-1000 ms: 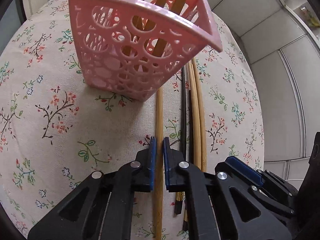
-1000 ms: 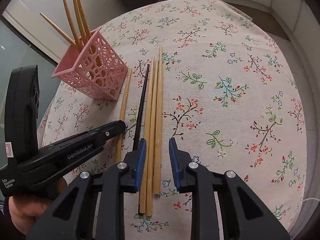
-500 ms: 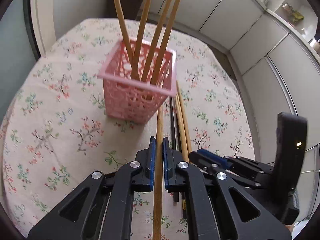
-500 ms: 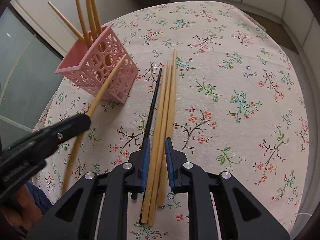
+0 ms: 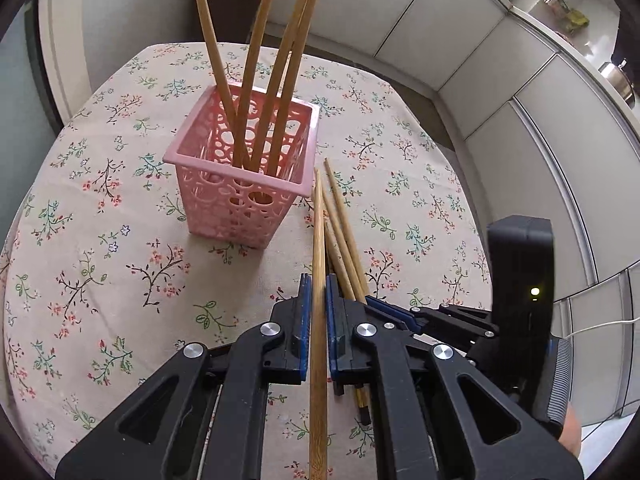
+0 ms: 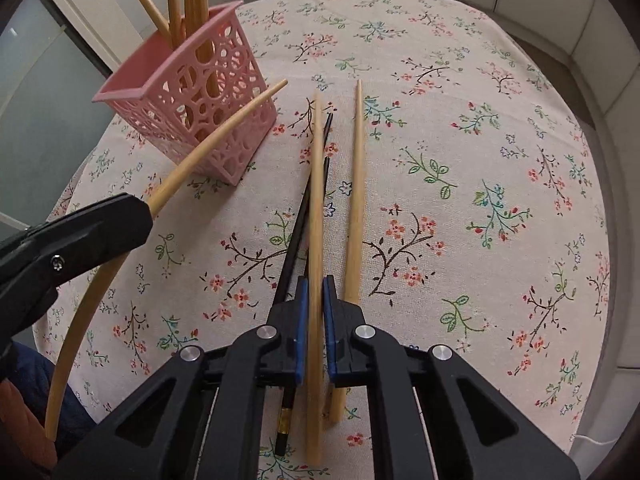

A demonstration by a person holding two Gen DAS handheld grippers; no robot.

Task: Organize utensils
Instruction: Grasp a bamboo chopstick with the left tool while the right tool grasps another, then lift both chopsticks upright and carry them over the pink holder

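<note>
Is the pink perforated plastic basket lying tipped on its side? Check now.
No, the pink perforated plastic basket stands upright on the floral tablecloth, bamboo chopsticks standing inside.

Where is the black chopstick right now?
In the right wrist view the black chopstick lies on the tablecloth, just left of the bamboo chopstick clamped in the right hand-held gripper, right of the pink basket.
</note>
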